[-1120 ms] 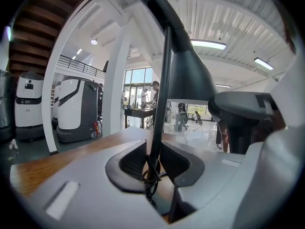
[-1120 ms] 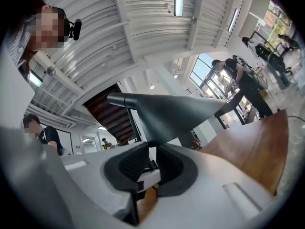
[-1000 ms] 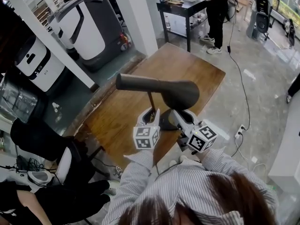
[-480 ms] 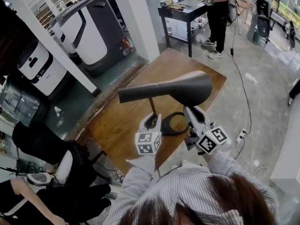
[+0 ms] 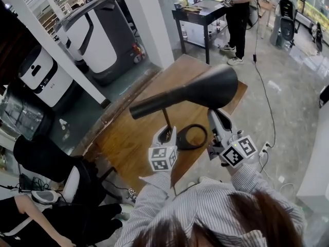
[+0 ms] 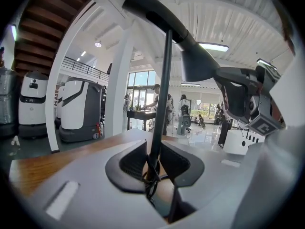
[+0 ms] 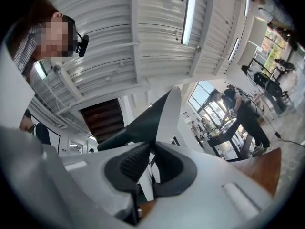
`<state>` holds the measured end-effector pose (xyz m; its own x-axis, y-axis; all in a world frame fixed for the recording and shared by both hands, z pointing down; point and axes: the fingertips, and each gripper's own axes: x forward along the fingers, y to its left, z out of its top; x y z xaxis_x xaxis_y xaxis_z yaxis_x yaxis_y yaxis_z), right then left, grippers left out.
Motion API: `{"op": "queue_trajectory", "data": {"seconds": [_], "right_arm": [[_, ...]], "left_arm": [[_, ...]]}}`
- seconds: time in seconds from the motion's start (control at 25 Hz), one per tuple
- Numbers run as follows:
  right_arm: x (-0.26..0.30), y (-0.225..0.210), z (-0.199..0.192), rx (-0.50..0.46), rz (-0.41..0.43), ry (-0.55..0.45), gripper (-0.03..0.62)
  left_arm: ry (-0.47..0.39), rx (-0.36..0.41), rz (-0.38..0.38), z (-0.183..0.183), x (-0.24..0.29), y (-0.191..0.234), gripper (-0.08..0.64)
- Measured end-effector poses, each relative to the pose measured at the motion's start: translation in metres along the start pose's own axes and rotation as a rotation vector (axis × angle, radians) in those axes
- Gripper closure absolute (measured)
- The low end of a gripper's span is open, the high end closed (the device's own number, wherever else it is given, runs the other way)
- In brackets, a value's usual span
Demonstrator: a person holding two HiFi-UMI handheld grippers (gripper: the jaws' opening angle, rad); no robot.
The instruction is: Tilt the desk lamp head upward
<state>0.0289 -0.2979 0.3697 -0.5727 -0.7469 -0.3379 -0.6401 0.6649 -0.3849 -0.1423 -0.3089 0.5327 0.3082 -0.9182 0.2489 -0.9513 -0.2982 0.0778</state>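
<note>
Left gripper (image 5: 165, 133): clamped on the thin stem (image 5: 166, 118), just above the base (image 5: 189, 146).
Right gripper (image 5: 215, 113): pinched shut on the rim of the lamp head (image 5: 203, 91), above and right of the base.
Slip risk: thin rim likely to have slid out of the pinch, dropping the head.
Tip risk: base likely to have lifted had the stem hold loosened.
Table (image 5: 128, 133) edge: close to the right of the base.
Room: open air above; pillar (image 5: 149, 19) well beyond the base.
</note>
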Motion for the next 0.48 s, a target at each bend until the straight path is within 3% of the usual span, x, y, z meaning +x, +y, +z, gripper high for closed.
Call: {"op": "queue_trajectory", "data": {"seconds": [0.48], "right_arm": [[0.012, 0.009, 0.049, -0.112, 0.015, -0.058, 0.555]], "left_arm": [[-0.019, 0.013, 0.014, -0.002, 0.0, 0.0, 0.472]]}}
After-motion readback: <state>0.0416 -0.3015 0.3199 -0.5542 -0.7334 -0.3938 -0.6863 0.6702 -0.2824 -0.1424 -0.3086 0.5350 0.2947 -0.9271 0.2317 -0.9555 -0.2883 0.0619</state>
